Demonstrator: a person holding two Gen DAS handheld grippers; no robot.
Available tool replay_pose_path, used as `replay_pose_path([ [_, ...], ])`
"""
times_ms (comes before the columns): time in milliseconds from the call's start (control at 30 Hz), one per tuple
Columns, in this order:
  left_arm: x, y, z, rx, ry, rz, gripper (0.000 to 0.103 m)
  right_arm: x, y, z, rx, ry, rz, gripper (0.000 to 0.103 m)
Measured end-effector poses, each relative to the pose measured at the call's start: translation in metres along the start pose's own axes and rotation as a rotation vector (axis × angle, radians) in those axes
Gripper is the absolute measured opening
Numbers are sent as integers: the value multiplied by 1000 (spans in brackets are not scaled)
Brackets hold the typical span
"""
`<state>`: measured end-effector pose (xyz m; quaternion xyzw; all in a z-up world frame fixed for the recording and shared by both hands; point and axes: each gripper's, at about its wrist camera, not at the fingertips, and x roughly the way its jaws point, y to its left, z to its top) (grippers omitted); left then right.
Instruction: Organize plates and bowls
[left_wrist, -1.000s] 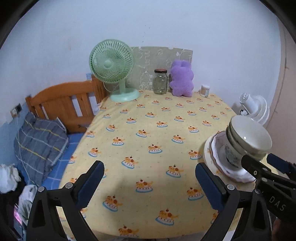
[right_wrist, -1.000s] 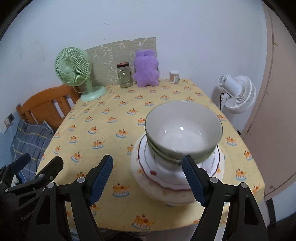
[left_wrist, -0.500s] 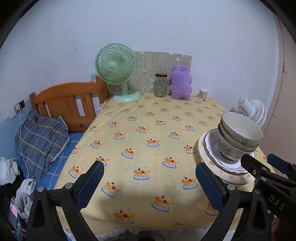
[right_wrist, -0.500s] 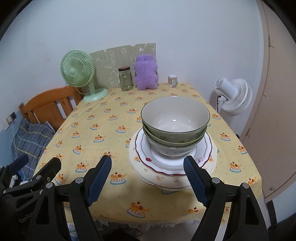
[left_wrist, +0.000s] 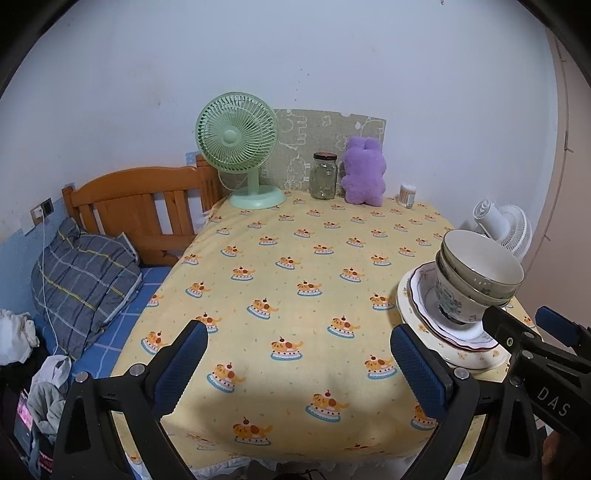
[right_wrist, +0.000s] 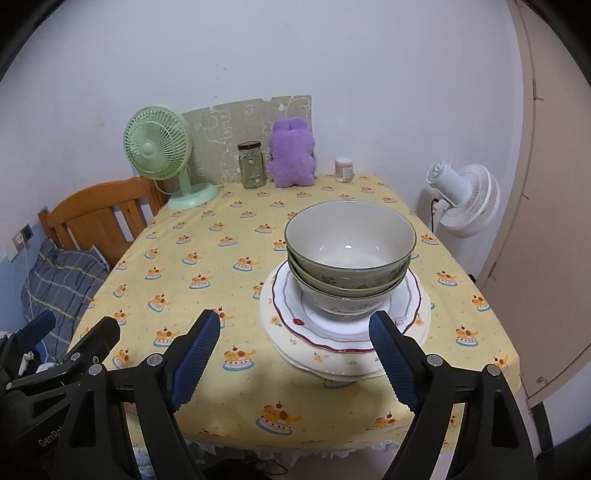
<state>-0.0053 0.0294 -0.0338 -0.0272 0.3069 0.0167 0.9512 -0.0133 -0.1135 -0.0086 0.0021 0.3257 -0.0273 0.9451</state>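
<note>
Bowls (right_wrist: 350, 254) sit one inside another on the plates (right_wrist: 343, 328), near the front right part of the worktop (right_wrist: 221, 258). Only the top bowl shows its smooth, shiny inside; the ones under it show just their green rims and a bit of flower pattern. How many plates are stacked is hard to tell, because their edges overlap. The top plate is white with a wavy dark red rim, and a cream one with small flowers lies under it. In the left wrist view, the black arm of the right tool hides part of the plates.

A soft yellow cloth with little cake pictures covers the worktop, so its own top is hidden.

The right tool (right_wrist: 295, 354) has bumpy blue pads (right_wrist: 195, 350), and they are moving apart with nothing between them. It is just in front of the plates, not touching. The left tool (left_wrist: 299, 365) is spread wide over bare cloth, holding nothing.
</note>
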Motion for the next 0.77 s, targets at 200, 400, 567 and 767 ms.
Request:
replay_pose_path([
  [200, 1, -5, 1, 23, 14, -15, 100, -2, -4, 1, 15, -6, -12, 85],
  [400, 0, -6, 0, 13, 23, -12, 100, -2, -6, 1, 18, -1, -12, 85],
  [567, 0, -7, -4, 8, 31, -14, 100, -1, -8, -1, 19, 8, -12, 85],
  [767, -3, -7, -4, -4, 27, -5, 102, -3, -10, -2, 13, 5, -7, 85],
])
